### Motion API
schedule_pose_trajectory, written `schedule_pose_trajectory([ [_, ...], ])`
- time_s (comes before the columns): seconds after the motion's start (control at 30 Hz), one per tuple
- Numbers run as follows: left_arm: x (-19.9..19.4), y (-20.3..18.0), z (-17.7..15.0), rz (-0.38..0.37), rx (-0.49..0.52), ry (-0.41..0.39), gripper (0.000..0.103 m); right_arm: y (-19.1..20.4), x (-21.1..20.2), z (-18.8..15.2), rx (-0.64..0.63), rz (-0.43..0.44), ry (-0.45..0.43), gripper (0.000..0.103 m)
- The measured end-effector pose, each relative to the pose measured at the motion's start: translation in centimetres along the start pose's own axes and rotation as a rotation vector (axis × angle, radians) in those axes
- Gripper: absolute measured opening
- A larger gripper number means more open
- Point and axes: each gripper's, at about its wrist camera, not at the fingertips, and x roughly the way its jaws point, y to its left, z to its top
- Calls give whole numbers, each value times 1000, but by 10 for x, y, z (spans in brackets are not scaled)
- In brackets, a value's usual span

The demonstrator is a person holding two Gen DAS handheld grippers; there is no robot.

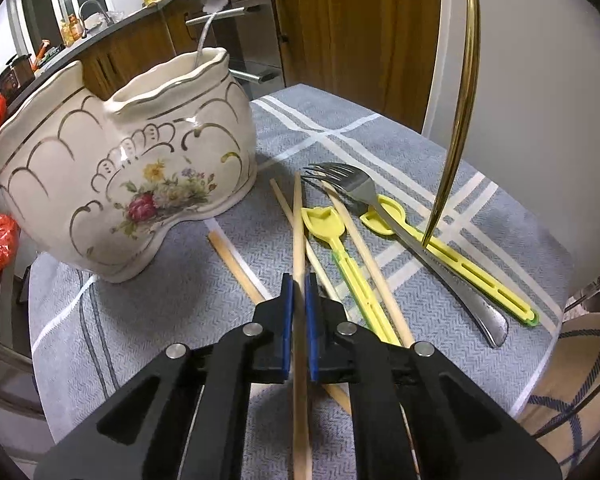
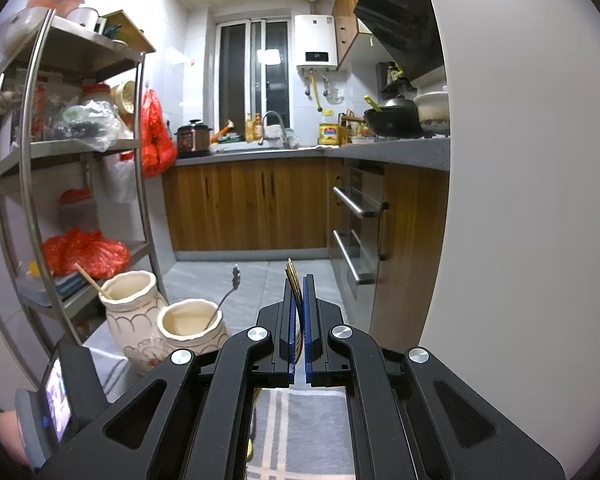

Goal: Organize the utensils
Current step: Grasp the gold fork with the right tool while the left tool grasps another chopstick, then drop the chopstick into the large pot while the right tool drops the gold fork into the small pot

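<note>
Black linkage arms and blue pads fill the near edge of both views. Between its pads the left gripper [image 1: 299, 280] clamps one pale wooden chopstick [image 1: 298, 216], which runs forward over the grey herringbone cloth [image 1: 380, 136] with white stripes. Three more wooden chopsticks lie loose on the cloth around it, crossing one another. Beside them lie two flat yellow plastic utensils: one with a spade-shaped head [image 1: 324, 222], one with a round head [image 1: 384, 214]. Across the round-headed one rests a single steel fork [image 1: 342, 178], tines toward the far edge of the cloth.

On the left part of the cloth stands one glossy cream ceramic holder [image 1: 132, 168] with gilt scallop lines, a painted flower spray and two wavy-rimmed openings. From the right wrist view, one opening holds a wooden stick [image 2: 88, 278] and the other a thin metal spoon handle [image 2: 224, 300].

The right gripper [image 2: 299, 280] is clenched on a slim gold-coloured utensil [image 2: 293, 284], seen from the left view as a long curved gold handle [image 1: 466, 92] whose pointed end touches the fork's handle.
</note>
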Motion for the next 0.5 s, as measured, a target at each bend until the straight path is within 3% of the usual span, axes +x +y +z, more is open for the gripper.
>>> schedule_pose_trajectory([
  [0.13, -11, 7, -7, -28, -34, -67, 6, 4, -2, 1, -12, -7, -8, 4],
  [0.33, -51, 23, -20, -30, -83, -260, 6, 7, -3, 3, -13, -14, -16, 4],
  [0.5, -77, 29, -23, 9, -75, -379, 6, 13, -3, 3, -29, -9, -8, 4],
])
